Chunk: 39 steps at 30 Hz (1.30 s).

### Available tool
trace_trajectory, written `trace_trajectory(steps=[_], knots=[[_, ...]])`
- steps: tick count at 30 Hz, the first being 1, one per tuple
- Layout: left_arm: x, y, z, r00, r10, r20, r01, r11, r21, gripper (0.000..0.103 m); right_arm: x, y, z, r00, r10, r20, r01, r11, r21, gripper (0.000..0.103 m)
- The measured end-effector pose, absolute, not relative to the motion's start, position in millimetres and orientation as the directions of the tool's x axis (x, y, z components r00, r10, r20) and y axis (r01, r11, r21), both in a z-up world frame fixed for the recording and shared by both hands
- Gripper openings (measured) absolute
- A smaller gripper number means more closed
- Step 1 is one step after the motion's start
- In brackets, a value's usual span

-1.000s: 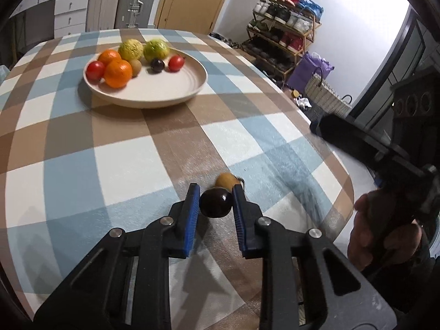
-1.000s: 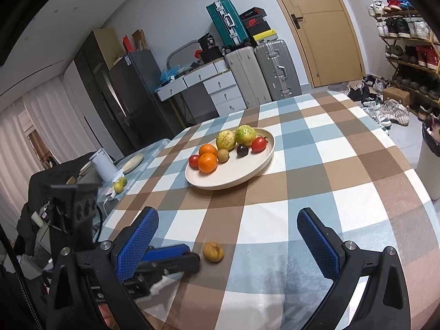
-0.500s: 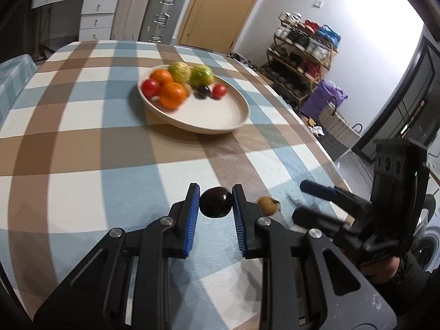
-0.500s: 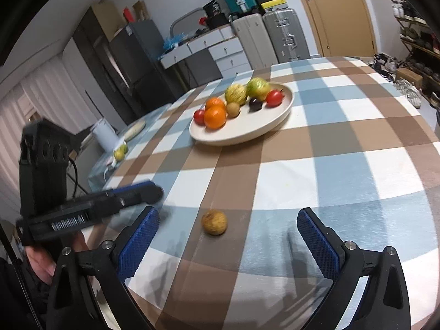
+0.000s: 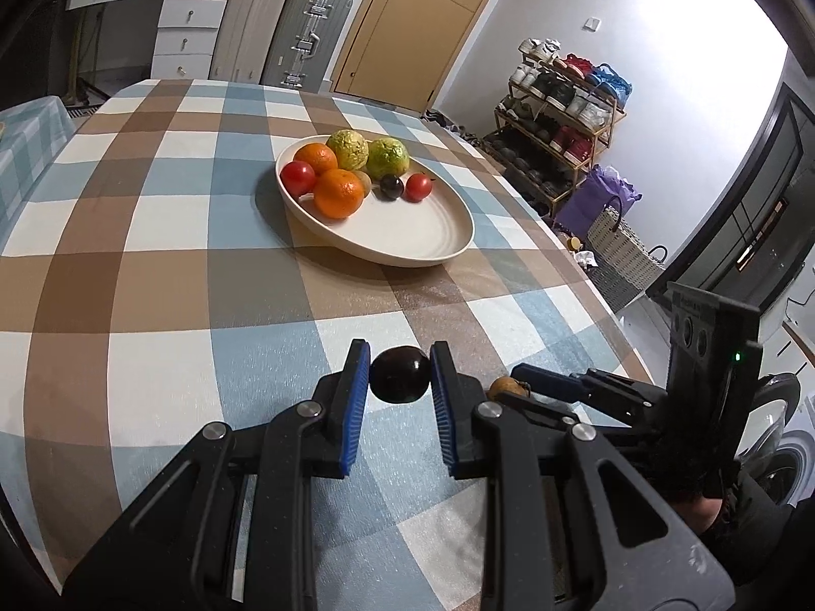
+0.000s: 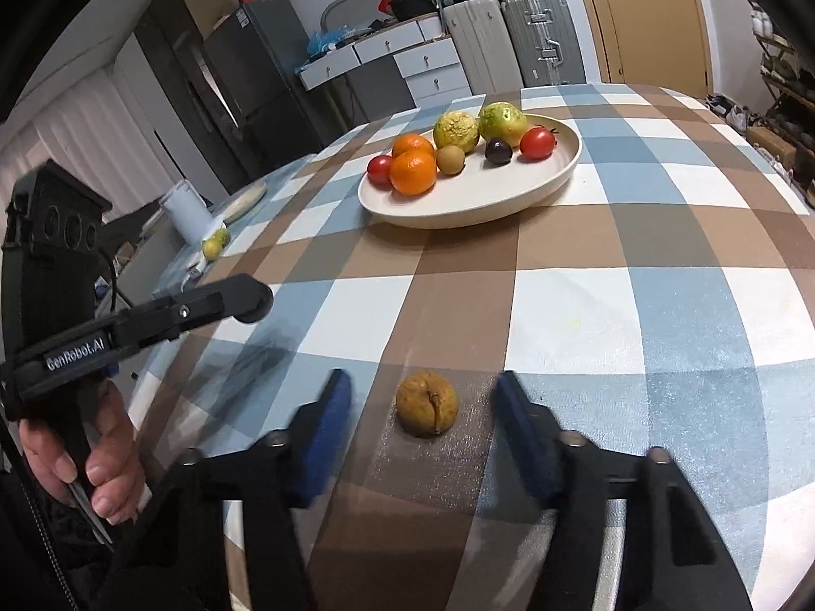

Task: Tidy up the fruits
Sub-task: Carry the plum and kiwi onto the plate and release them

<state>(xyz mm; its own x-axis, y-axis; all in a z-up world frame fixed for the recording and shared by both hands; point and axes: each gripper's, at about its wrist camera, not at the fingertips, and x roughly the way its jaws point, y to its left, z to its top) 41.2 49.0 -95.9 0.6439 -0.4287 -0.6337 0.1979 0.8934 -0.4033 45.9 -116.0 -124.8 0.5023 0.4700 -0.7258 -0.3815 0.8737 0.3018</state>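
My left gripper (image 5: 400, 379) is shut on a dark purple plum (image 5: 400, 374) and holds it above the checked tablecloth. A cream plate (image 5: 433, 239) further back holds oranges, tomatoes, green-yellow fruits, a kiwi and another dark plum. My right gripper (image 6: 425, 410) is open, its blue pads on either side of a small brown wrinkled fruit (image 6: 427, 403) that lies on the cloth; the fruit (image 5: 503, 387) also shows in the left wrist view just right of my left gripper. The left gripper (image 6: 244, 298) shows from the side in the right wrist view.
The plate (image 6: 509, 198) sits mid-table beyond the brown fruit. A white cup (image 6: 188, 211) and a small yellow-green fruit (image 6: 214, 247) stand on a side surface to the left. The table's right edge (image 5: 611, 305) drops toward a shoe rack and basket.
My left gripper has risen and swung toward the plate with the plum in it. My right gripper has come down around the brown fruit and its jaws have narrowed.
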Motion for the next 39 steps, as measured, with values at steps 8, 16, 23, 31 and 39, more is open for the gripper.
trace_trajectory(steps=[8,16,23,31,39], knots=[[54.3,45.5,-91.5,0.649,-0.411,-0.640,0.203,0.904,-0.375,0.021,49.0,-118.7,-127.3,0.489,0.485,-0.725,-0.388,0.865,0.318,0.026],[83.6,33.8,-84.5,0.653,-0.398,-0.645,0.218,0.914,-0.343,0.021,58.7,-138.5,-114.9,0.511,0.525,-0.680,-0.365,0.849,0.381,0.025],[118.7,19.1,-77.1,0.663,-0.387,-0.641,0.231,0.920,-0.317,0.021,82.7,-152.1,-97.4,0.540,0.545,-0.642,-0.376,0.838,0.395,0.025],[171.9,-3.6,-75.2,0.653,-0.384,-0.652,0.254,0.923,-0.290,0.021,127.0,-158.3,-83.2,0.551,0.572,-0.608,-0.391,0.820,0.418,0.025],[213.0,-17.4,-85.4,0.639,-0.371,-0.674,0.253,0.929,-0.271,0.021,173.1,-158.9,-81.3,0.543,0.594,-0.593,-0.398,0.804,0.441,0.026]])
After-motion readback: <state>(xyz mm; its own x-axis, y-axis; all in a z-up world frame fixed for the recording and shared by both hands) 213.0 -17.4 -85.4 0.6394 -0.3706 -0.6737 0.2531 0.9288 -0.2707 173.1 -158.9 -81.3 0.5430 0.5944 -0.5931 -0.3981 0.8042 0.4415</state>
